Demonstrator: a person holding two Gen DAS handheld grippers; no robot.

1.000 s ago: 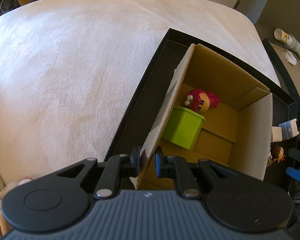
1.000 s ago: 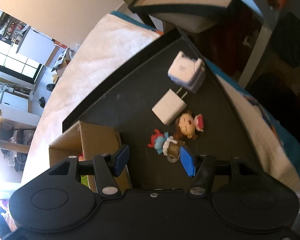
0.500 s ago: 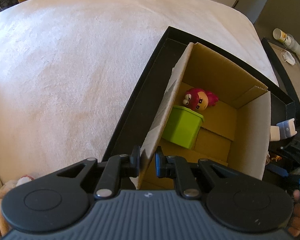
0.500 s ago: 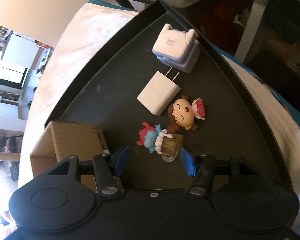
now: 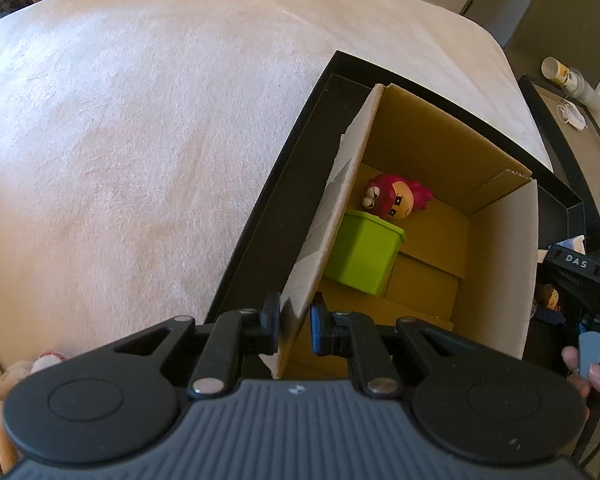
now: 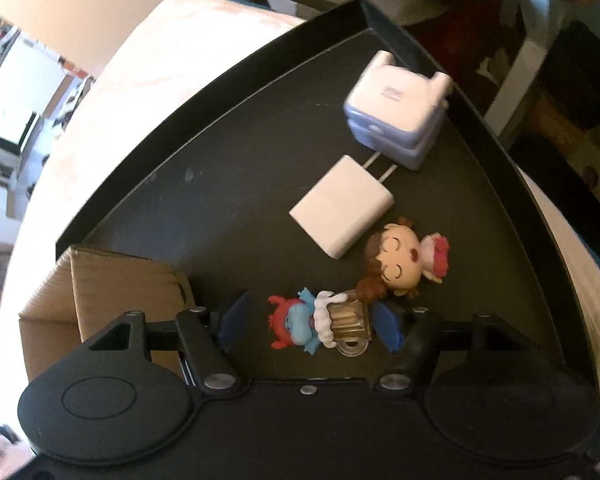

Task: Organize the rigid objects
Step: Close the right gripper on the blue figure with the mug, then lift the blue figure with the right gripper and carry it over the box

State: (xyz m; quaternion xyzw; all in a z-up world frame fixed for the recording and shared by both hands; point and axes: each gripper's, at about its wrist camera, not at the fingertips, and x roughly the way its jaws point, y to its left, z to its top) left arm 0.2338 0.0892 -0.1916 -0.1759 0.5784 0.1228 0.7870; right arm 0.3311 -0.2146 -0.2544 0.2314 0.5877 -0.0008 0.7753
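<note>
In the left wrist view my left gripper (image 5: pixel 295 328) is shut on the near wall of an open cardboard box (image 5: pixel 496 248). Inside the box lie a green tub (image 5: pixel 364 256) and a red-haired figurine (image 5: pixel 396 198). The right wrist view shows my right gripper (image 6: pixel 312 326) low over the black tray (image 6: pixel 220 184), its jaws opening. A blue figurine with a red cap and a brown base (image 6: pixel 320 324) lies between its fingers, and the pads are not pressing on it. A brown-haired doll (image 6: pixel 400 266) lies just beyond.
Further along the tray lie a white charger (image 6: pixel 342 210) and a white-and-lilac block (image 6: pixel 396 112). The cardboard box (image 6: pixel 112 280) stands to the left of my right gripper. The tray rests on a pale fluffy blanket (image 5: pixel 140 140). A side table with a cup (image 5: pixel 560 74) stands at the right.
My right gripper has come down closer to the tray, now straddles the blue figurine, and its jaws stand wider. The left gripper keeps its grip on the box wall.
</note>
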